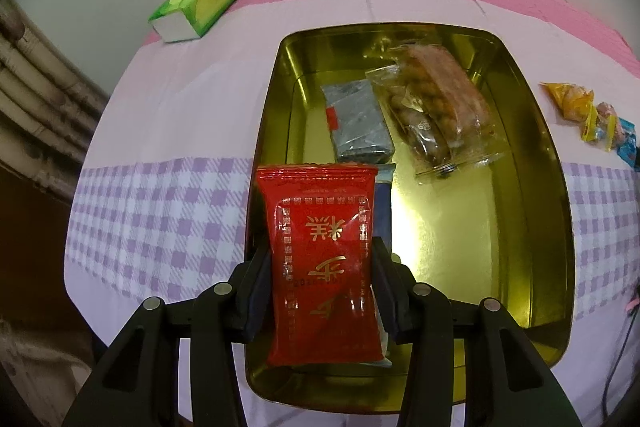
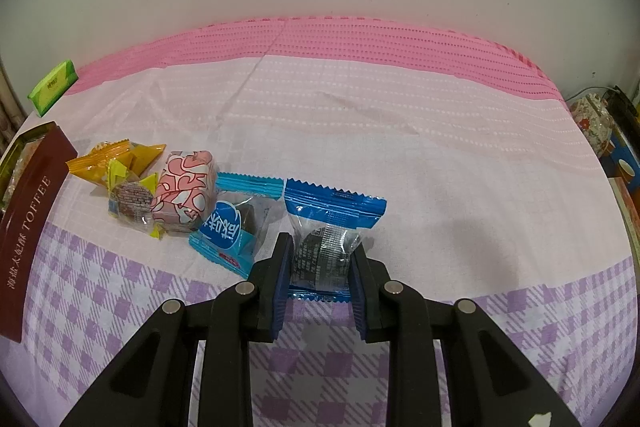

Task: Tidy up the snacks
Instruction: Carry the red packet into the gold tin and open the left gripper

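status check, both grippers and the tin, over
Left gripper shut on red packet, over gold tin. Right gripper shut on blue-topped packet, on the cloth. Nothing in the way.

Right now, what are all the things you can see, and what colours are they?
tin: 1, gold, on the tablecloth
red packet: 1, red, in the left gripper, over the tin
grey packet: 1, grey, in the tin
clear bag of snacks: 1, brownish, in the tin
dark blue packet: 1, in the right gripper
loose sweets: 4, orange, yellow, pink, light blue, on the cloth
tissue pack: 1, green, far corner
tablecloth: 1, pink and purple check
left gripper: black
right gripper: black
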The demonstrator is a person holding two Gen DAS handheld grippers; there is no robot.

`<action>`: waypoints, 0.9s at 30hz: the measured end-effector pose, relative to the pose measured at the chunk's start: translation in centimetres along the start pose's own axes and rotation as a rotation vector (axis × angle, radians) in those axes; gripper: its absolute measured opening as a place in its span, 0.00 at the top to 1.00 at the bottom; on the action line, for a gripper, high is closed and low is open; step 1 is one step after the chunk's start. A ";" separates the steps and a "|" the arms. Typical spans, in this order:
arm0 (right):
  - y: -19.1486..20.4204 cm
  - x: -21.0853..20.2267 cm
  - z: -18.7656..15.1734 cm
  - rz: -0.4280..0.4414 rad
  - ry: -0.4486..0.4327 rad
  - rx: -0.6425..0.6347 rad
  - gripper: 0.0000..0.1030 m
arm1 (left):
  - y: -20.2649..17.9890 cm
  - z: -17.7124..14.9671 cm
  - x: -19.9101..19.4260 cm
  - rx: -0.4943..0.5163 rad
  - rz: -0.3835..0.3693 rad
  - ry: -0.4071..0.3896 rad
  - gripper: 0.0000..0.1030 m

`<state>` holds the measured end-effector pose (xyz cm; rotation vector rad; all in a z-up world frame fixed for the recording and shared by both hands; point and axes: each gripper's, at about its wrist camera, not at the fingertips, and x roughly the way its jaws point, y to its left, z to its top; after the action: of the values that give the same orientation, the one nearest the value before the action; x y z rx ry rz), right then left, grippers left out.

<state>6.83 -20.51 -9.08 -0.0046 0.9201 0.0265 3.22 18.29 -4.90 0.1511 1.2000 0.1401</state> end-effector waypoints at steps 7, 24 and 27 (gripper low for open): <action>0.0 0.0 0.0 -0.004 0.017 0.005 0.76 | -0.1 0.0 0.1 0.013 0.004 -0.013 0.54; 0.2 0.0 0.2 -0.037 0.051 0.031 0.77 | 0.0 -0.1 -2.5 -0.019 -0.047 -0.135 0.41; -0.1 -0.4 -0.1 -0.057 0.056 0.054 0.77 | 0.6 -0.2 -3.3 -0.059 -0.052 -0.182 0.40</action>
<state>6.53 -20.65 -8.78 0.0187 0.9765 -0.0517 1.85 18.24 -1.81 0.0790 1.0169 0.1137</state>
